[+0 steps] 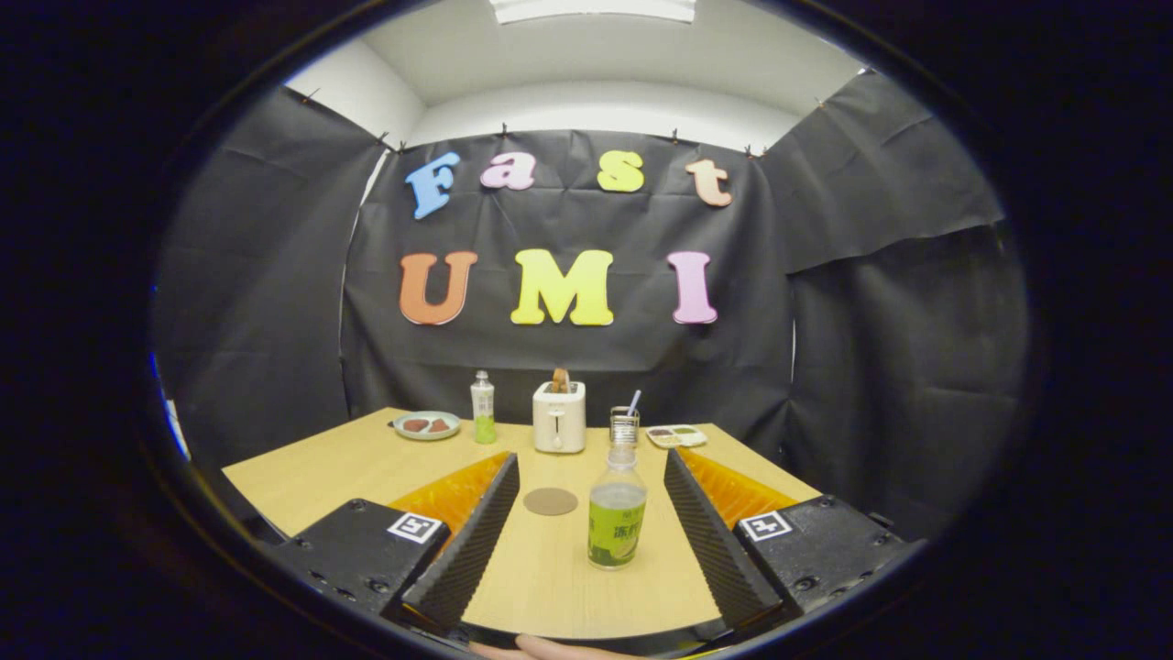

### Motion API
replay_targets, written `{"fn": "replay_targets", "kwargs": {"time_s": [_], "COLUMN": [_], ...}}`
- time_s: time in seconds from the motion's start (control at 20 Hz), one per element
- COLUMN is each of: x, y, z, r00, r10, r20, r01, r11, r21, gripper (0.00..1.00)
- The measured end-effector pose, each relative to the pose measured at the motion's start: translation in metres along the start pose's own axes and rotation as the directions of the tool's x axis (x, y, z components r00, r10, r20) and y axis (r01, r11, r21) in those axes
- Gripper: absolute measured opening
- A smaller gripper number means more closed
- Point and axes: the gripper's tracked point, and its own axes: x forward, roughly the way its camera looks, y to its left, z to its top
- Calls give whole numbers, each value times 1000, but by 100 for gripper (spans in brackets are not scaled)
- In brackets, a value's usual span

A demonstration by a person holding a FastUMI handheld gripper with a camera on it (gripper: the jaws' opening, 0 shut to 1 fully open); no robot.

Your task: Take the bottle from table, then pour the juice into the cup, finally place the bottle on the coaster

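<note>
A clear bottle [617, 509] with green juice and a green label stands upright on the wooden table [321, 477], with no cap showing. It stands between my gripper's fingers, nearer the right one, touching neither. My gripper [591, 463] is open wide. A round brown coaster [551, 501] lies flat just left of the bottle, also between the fingers. Beyond the bottle stands a metal mesh cup [624, 426] with a straw in it.
At the back of the table stand a white toaster [559, 417] with toast in it, a second bottle [483, 409] with green liquid, a plate [427, 425] of food at the left and a small tray [676, 435] at the right. Black cloth walls close the booth.
</note>
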Motion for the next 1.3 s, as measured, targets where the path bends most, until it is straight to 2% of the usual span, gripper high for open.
{"fn": "replay_targets", "kwargs": {"time_s": [0.35,0.6,0.95,1.1,1.3], "x": [53,92,138,149,147], "y": [-5,-28,-38,-41,-41], "z": [-35,-66,-100,-102,-88], "r00": [999,996,976,977,991], "r10": [31,21,67,65,58], "r20": [-10,-85,-208,-203,-120], "r01": [-31,-22,-58,-55,-55], "r11": [998,1000,997,997,998], "r21": [-48,-2,51,56,32], "gripper": [100,100,100,100,100]}}
